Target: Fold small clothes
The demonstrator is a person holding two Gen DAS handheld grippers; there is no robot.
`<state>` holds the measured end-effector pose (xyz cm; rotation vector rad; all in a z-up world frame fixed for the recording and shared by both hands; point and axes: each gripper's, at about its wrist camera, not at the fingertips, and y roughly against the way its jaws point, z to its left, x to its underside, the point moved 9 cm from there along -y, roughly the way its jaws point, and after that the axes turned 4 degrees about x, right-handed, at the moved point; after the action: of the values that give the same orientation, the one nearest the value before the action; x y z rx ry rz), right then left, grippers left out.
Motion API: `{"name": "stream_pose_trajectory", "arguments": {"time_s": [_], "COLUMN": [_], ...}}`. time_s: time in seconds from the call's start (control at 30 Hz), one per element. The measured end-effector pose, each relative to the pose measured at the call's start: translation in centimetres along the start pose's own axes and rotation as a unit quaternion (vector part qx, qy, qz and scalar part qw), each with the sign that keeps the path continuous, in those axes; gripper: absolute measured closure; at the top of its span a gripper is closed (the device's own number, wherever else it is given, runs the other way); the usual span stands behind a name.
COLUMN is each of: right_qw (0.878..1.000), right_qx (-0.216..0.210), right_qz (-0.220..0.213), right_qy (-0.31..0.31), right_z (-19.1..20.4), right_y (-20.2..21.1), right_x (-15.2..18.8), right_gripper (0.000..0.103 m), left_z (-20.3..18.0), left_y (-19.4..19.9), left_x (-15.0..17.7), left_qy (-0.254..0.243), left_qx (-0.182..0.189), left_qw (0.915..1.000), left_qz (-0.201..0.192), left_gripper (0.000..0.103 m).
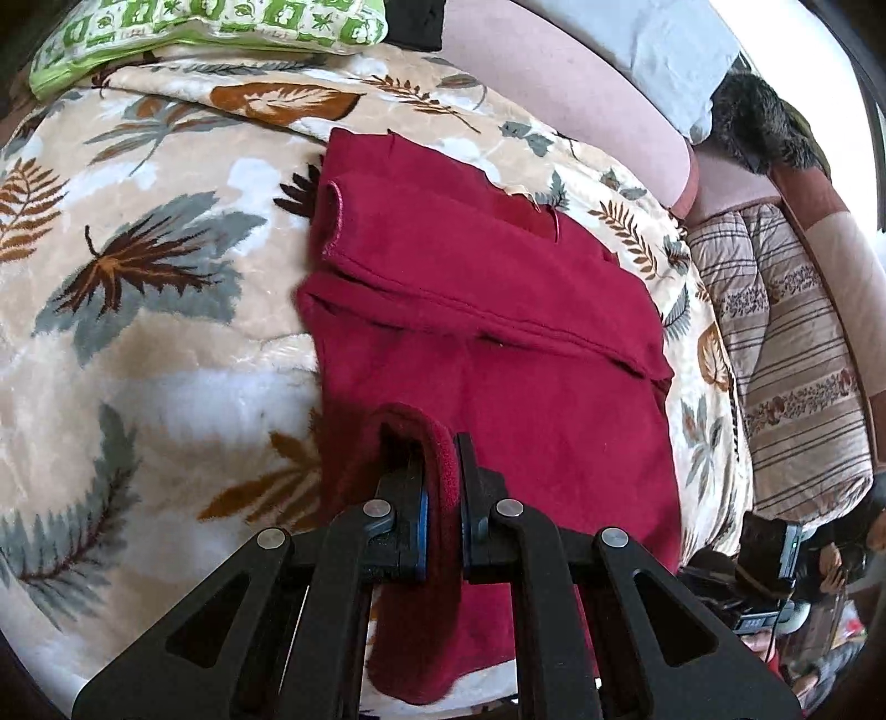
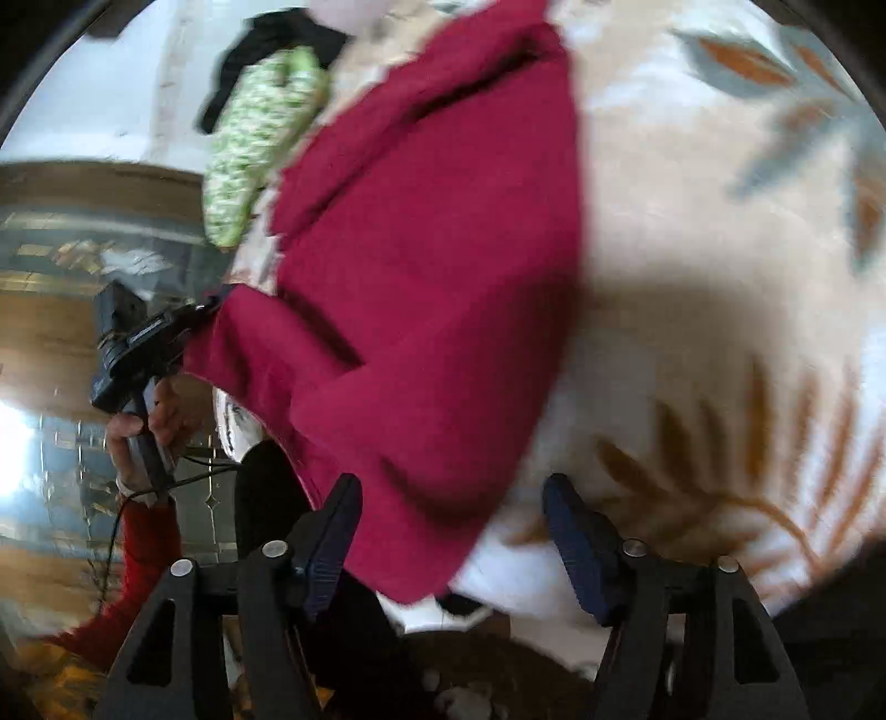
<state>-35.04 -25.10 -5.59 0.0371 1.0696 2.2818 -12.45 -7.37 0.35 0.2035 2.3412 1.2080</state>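
Note:
A dark red garment [image 1: 487, 310] lies partly folded on a leaf-patterned blanket [image 1: 144, 310], its top part folded down over the middle. My left gripper [image 1: 440, 471] is shut on the garment's near edge, pinching a fold of red cloth between its pads. In the right wrist view the same red garment [image 2: 421, 266] spreads across the blanket [image 2: 720, 288], blurred. My right gripper [image 2: 451, 493] is open with its jaws wide apart, right at the garment's near corner, holding nothing. The left gripper [image 2: 207, 310] shows at the garment's left edge in that view.
A green patterned pillow [image 1: 210, 27] lies at the far end of the bed. A striped quilt [image 1: 786, 354] and a pink headboard cushion [image 1: 581, 94] are on the right. A glass cabinet [image 2: 66, 266] stands beyond the bed's edge.

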Motion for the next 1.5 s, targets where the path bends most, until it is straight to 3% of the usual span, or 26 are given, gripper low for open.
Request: {"name": "stream_pose_trajectory", "arguments": {"time_s": [0.03,0.13,0.17,0.3,0.4,0.53,0.7,0.73,0.77,0.8,0.83,0.87,0.93,0.97,1.07,1.23,1.37,1.43,1.5], "right_qw": [1.0,1.0,0.999,0.992,0.984,0.978,0.979,0.978,0.975,0.97,0.964,0.962,0.964,0.969,0.982,0.994,0.997,0.997,0.996], "right_qx": [-0.006,-0.011,-0.015,-0.076,-0.092,-0.081,-0.014,-0.005,0.0,-0.01,-0.026,-0.041,-0.046,-0.036,-0.012,-0.046,-0.063,-0.057,-0.054], "right_qz": [-0.005,-0.01,-0.021,-0.099,-0.152,-0.191,-0.178,-0.176,-0.186,-0.201,-0.216,-0.224,-0.223,-0.215,-0.179,-0.103,-0.036,-0.039,-0.072], "right_qy": [0.001,0.02,0.028,0.034,0.015,-0.029,-0.098,-0.108,-0.126,-0.139,-0.15,-0.153,-0.136,-0.112,-0.053,0.002,0.019,0.029,0.027], "right_z": [0.5,1.4,2.1,5.2,5.6,3.8,-1.8,-2.6,-3.7,-4.3,-4.4,-4.4,-3.9,-3.2,-0.9,2.7,4.0,4.3,4.5], "right_y": [-0.7,-1.8,-1.4,2.6,5.2,5.8,1.6,1.1,1.1,1.6,2.5,3.3,4.7,5.2,5.7,4.2,0.1,-1.0,-1.3], "right_x": [-0.8,-2.6,-3.4,-9.2,-15.3,-22.7,-29.1,-29.3,-30.1,-30.3,-30.4,-30.3,-29.5,-28.9,-26.3,-20.9,-18.7,-19.7,-22.3], "right_gripper": [0.041,0.081,0.086,0.089,0.089,0.089,0.088,0.082,0.066,0.058,0.052,0.051,0.051,0.051,0.051,0.051,0.051,0.051,0.051], "left_z": [0.0,0.1,0.1,-0.2,-0.2,0.4,2.6,3.2,3.4,3.7,3.8,3.8,3.6,3.5,3.0,2.3,2.3,2.2,1.7], "left_y": [-0.1,0.3,0.7,2.0,1.6,-1.1,-4.9,-5.5,-5.6,-5.7,-5.5,-5.3,-4.3,-3.5,-1.6,-1.1,-1.2,-1.5,-2.2], "left_x": [0.1,-0.3,-1.0,-4.7,-8.6,-13.4,-16.1,-16.5,-16.7,-16.9,-17.0,-17.0,-17.1,-17.2,-17.1,-14.9,-12.5,-12.2,-12.5], "left_qy": [0.0,0.008,0.013,0.019,0.036,0.049,0.074,0.077,0.081,0.085,0.09,0.092,0.09,0.087,0.081,0.073,0.07,0.066,0.058], "left_qx": [-0.002,0.0,0.005,0.013,0.02,-0.003,-0.018,-0.016,-0.009,-0.002,0.008,0.016,0.022,0.019,0.034,0.034,0.028,0.031,0.033], "left_qw": [1.0,1.0,0.9998,0.9988,0.9971,0.9957,0.9946,0.9945,0.9944,0.9941,0.9938,0.9935,0.9928,0.9923,0.991,0.9931,0.9942,0.9947,0.9956], "left_qz": [0.001,-0.003,-0.011,-0.042,-0.064,-0.079,-0.071,-0.07,-0.068,-0.066,-0.065,-0.065,-0.076,-0.087,-0.101,-0.085,-0.077,-0.073,-0.066], "left_gripper": [0.097,0.097,0.097,0.097,0.097,0.097,0.097,0.096,0.093,0.089,0.079,0.066,0.048,0.044,0.043,0.043,0.043,0.043,0.043]}}
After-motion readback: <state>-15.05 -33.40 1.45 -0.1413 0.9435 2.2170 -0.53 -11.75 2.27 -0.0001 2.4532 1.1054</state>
